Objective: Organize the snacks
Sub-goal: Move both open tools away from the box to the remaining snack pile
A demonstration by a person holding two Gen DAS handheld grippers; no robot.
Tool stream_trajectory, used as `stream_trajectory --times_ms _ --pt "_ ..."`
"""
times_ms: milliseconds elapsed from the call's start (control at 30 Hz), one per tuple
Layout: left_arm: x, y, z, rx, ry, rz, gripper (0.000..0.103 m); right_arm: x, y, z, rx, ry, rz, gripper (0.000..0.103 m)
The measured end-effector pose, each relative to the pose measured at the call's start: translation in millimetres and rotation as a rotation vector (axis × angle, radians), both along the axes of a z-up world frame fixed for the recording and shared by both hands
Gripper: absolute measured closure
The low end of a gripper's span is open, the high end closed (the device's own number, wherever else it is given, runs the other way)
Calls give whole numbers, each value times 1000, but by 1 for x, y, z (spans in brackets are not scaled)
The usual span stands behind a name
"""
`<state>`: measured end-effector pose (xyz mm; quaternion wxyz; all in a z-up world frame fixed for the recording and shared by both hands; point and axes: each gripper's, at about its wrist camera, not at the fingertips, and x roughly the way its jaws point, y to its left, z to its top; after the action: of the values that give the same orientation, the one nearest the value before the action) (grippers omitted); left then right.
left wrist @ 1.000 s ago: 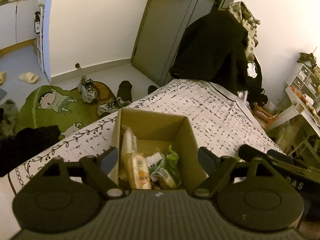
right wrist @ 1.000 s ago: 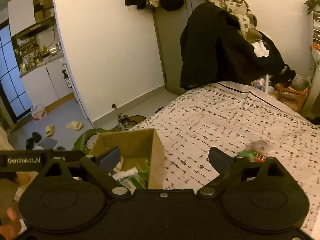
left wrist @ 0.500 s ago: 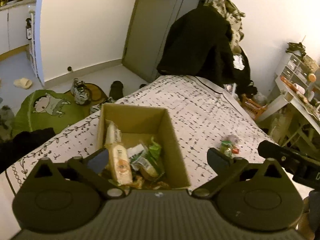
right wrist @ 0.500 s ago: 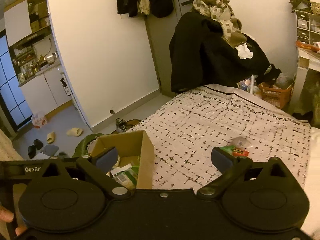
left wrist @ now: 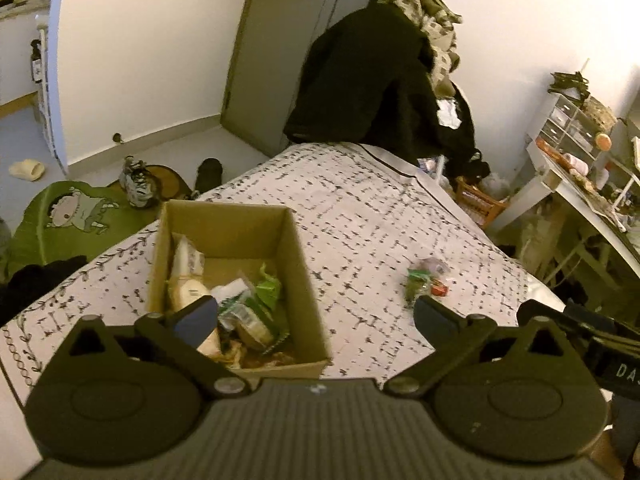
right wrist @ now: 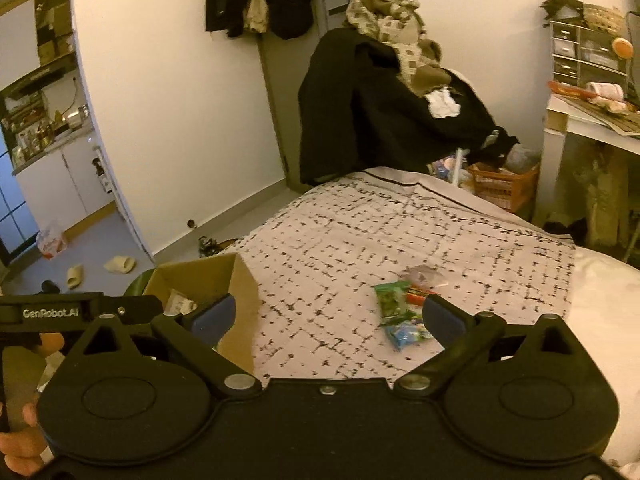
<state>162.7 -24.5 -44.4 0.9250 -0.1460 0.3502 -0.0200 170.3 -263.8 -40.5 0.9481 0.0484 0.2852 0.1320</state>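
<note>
An open cardboard box stands on the patterned bedspread and holds several snack packets. It also shows in the right wrist view. A small heap of loose snack packets lies on the bedspread right of the box; in the right wrist view I see a green packet and a blue one there. My left gripper is open and empty above the box's near edge. My right gripper is open and empty, between the box and the loose packets.
A chair heaped with dark clothes stands past the bed's far end. A white desk with drawers is at the right, an orange basket beside it. Shoes and a green mat lie on the floor left.
Both grippers have drawn back and up from the box, so more of the bed shows. The loose packets have come into the left wrist view. Both grippers stay open.
</note>
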Motion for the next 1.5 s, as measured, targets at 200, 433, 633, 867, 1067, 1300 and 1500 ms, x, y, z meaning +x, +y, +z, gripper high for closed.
stream_trajectory --times_ms 200,433,633,867,1067,1300,1500 --pt "2 -19 2 -1 -16 -32 0 0 -22 -4 6 8 -36 0" --pt "7 -41 -2 14 -11 -52 0 5 -44 -13 27 28 -54 0" --pt "12 -59 -13 40 -10 -65 1 9 -58 -26 31 46 -58 0" --pt "14 -69 -25 24 -24 -90 3 18 -69 -46 49 83 -75 1" --pt "25 -80 -41 16 -6 -99 3 27 -77 -63 63 110 -72 5" --pt "41 -98 -63 1 11 -132 12 46 -83 -86 60 147 -68 18" --pt "65 -113 -80 -17 30 -156 26 66 -89 -102 84 174 -63 22"
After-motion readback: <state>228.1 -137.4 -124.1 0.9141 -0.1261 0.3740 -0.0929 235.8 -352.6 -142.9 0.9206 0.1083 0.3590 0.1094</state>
